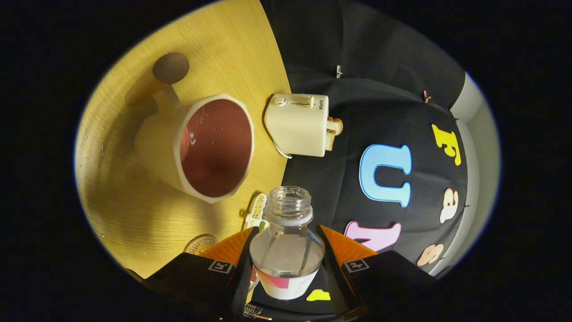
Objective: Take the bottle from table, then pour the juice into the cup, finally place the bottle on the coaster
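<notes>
The jaws (287,264) are clamped on a clear bottle (287,243), one finger pressing each side of its body, and the whole scene appears rolled sideways, so the wooden worktop (134,210) looks like a wall rising beside the bottle. The bottle has no cap on its threaded neck, which points away from the fingers; clear liquid sits in its rounded shoulder, and its lower body, wrapped in a white and pink label, is cut off between the fingers, so any print there cannot be made out. Just beside the near finger, a round coaster (201,244) with ringed lettering is half hidden and too small to read. Near the bottle's neck lies a small white object (256,210) with yellow dots, hard to identify. Beyond it stands a cream cup (203,147) with a handle and a reddish-brown inside, its mouth facing the bottle, speckled with droplets. Farther on, a cream toaster (298,125) holds a slice of bread (333,130), partly hidden by its body.
</notes>
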Demonstrator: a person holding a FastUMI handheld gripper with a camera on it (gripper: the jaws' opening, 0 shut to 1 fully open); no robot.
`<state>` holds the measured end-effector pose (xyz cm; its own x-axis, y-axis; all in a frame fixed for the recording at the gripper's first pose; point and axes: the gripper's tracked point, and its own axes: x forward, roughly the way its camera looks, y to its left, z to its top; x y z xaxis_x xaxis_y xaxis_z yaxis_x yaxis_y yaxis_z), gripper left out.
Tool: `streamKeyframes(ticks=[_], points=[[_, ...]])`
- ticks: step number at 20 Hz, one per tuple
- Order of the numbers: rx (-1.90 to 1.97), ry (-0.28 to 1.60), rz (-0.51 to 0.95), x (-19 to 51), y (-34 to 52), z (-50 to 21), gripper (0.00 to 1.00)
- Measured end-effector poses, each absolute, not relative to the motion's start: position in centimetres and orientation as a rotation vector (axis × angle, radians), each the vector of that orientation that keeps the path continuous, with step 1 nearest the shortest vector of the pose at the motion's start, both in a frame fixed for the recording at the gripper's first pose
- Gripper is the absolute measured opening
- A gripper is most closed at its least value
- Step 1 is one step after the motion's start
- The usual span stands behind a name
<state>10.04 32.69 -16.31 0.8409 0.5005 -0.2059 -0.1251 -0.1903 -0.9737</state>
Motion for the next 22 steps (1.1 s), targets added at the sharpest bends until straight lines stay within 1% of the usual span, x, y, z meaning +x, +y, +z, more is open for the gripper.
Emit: streamKeyframes(ticks=[12,22], points=[[-1.805,-0.389,0.635,9.7,34.5,-16.9,0.74],[-1.891,-0.446,0.656,9.3,34.3,-16.6,0.74]])
